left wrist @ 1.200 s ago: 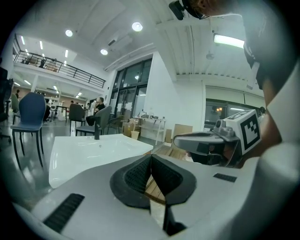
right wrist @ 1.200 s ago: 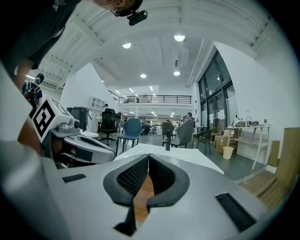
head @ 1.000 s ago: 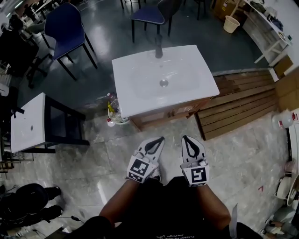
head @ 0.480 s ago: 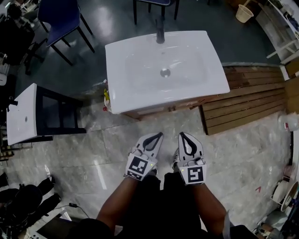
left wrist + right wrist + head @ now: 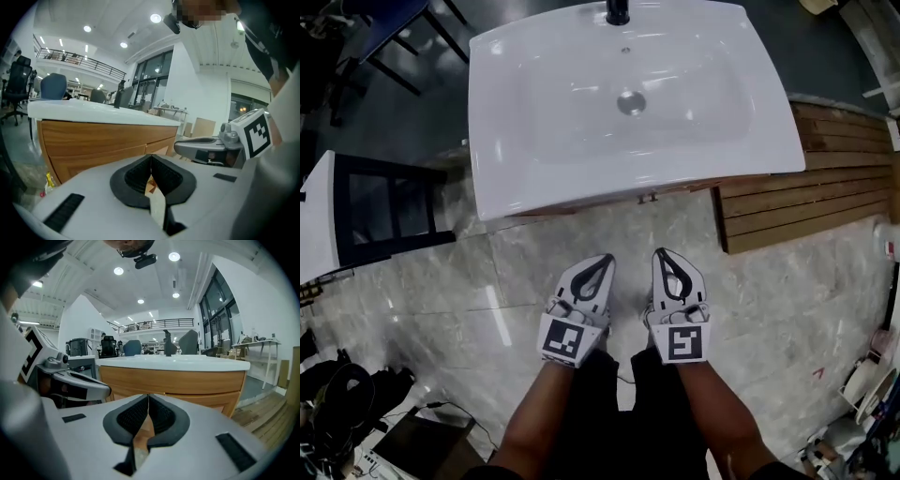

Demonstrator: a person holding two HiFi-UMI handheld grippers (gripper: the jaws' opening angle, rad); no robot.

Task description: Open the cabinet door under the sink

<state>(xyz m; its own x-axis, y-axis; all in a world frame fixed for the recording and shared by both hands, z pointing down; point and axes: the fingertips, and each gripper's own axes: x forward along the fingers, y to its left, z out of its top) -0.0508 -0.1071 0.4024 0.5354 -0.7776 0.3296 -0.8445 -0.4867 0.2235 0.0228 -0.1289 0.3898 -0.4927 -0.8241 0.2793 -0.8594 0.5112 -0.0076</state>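
Note:
A white sink (image 5: 628,94) tops a wooden cabinet whose front shows as a thin brown strip (image 5: 581,208) with small handles (image 5: 647,198) under the rim. The cabinet's doors (image 5: 93,140) fill the left gripper view, and its front (image 5: 187,380) also shows in the right gripper view. My left gripper (image 5: 602,260) and right gripper (image 5: 662,253) hang side by side over the floor, a short way in front of the cabinet, pointing at it. Both are shut with nothing between the pads (image 5: 161,176) (image 5: 131,418). The doors look closed.
A black-framed stand with a white top (image 5: 319,220) is at the left. A wooden pallet (image 5: 806,197) lies right of the cabinet. A black faucet (image 5: 617,11) rises at the sink's back. Cables and dark bags (image 5: 337,394) clutter the lower left; marble floor (image 5: 506,281) lies between.
The sink has grown larger and slid up the head view as the person came closer and lower. Both grippers have dropped toward the cabinet front, still shut.

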